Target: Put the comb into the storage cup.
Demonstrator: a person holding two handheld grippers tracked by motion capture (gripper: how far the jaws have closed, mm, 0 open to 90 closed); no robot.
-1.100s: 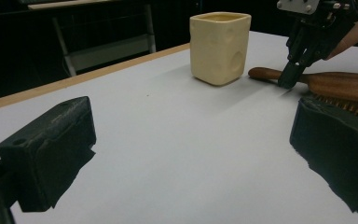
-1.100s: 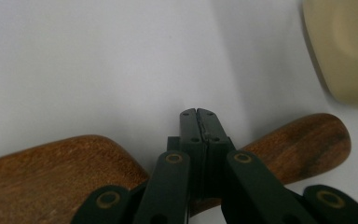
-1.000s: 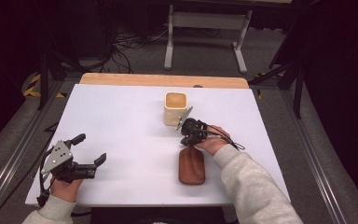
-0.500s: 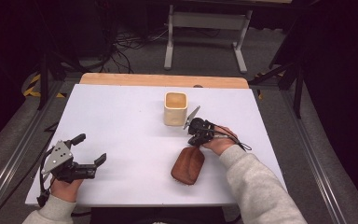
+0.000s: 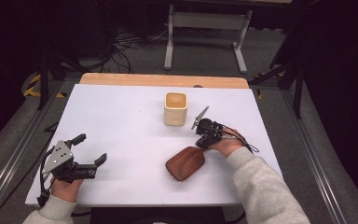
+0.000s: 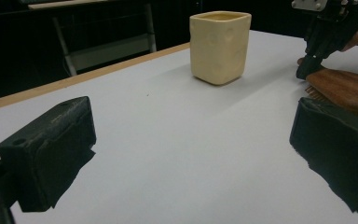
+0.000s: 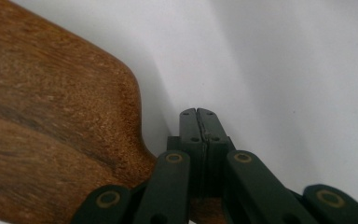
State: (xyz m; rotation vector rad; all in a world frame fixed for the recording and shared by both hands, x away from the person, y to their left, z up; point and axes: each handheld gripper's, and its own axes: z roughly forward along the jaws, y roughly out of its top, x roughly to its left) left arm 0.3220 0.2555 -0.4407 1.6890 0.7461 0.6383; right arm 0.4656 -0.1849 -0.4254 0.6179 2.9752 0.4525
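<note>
A brown wooden brush point(image 5: 185, 163) lies flat on the white table point(image 5: 121, 121), right of centre, its narrow end pointing far-right. My right gripper point(image 5: 200, 144) is shut, its tips down at that narrow end. In the right gripper view the jaws point(image 7: 198, 114) are pressed together with nothing between them, and the brush point(image 7: 51, 140) lies right beside them at the left. A cream square cup point(image 5: 175, 108) stands upright beyond the brush. My left gripper point(image 5: 90, 148) rests open near the front left edge, with bare table between its jaws point(image 6: 191, 154). It looks toward the cup point(image 6: 220, 46), the brush point(image 6: 345, 86) and the right gripper point(image 6: 307, 70).
A wooden strip point(image 5: 163, 80) runs along the table's far edge. Beyond it, a metal stand point(image 5: 205, 28) and cables lie on the dark floor. White surface stretches between the left gripper and the cup.
The right gripper has moved right and slightly nearer, still shut. The brush has turned from lying straight to slanting, its narrow end swung to the right. The left gripper has stayed put.
</note>
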